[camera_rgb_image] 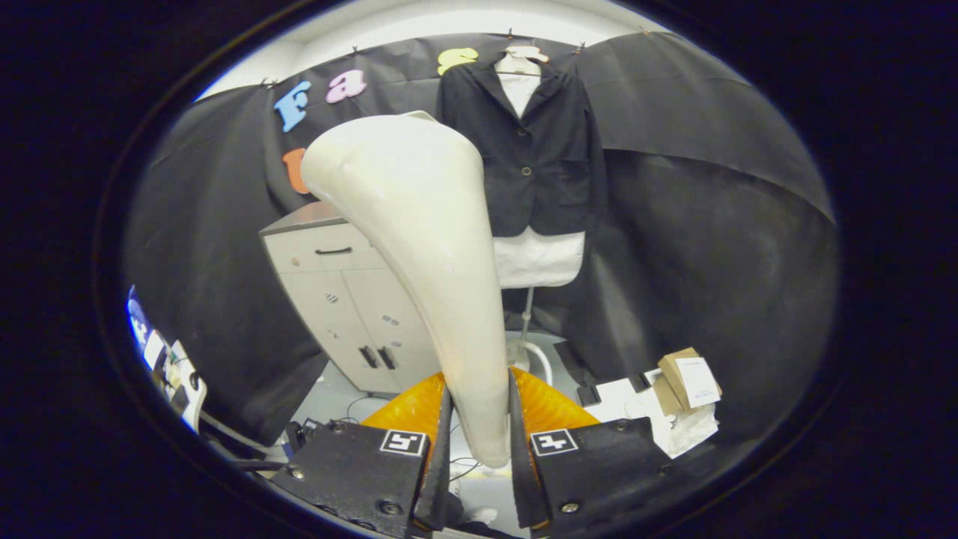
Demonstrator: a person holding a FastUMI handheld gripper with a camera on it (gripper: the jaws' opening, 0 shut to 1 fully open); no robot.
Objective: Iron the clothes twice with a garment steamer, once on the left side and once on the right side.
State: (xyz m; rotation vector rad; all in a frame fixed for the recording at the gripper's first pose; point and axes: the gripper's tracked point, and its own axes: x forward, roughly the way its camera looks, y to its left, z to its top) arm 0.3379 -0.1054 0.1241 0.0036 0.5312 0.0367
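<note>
steamer, cream rigid plastic head (419, 247), pinched at its narrow neck by my gripper (479, 419); smooth, likely slippery; soft dark jacket (531, 150) beyond.

From my station I saw a pale cabinet (340, 299) standing against the booth's black cloth wall (711, 224). It had one drawer with a dark handle above two doors. Across the light floor (337, 397), well apart from the cabinet, lay a heap of white packaging (677, 430) with two cardboard boxes (685, 378) resting on it. Cables (352, 408) trailed over the floor near the cabinet's base.
</note>
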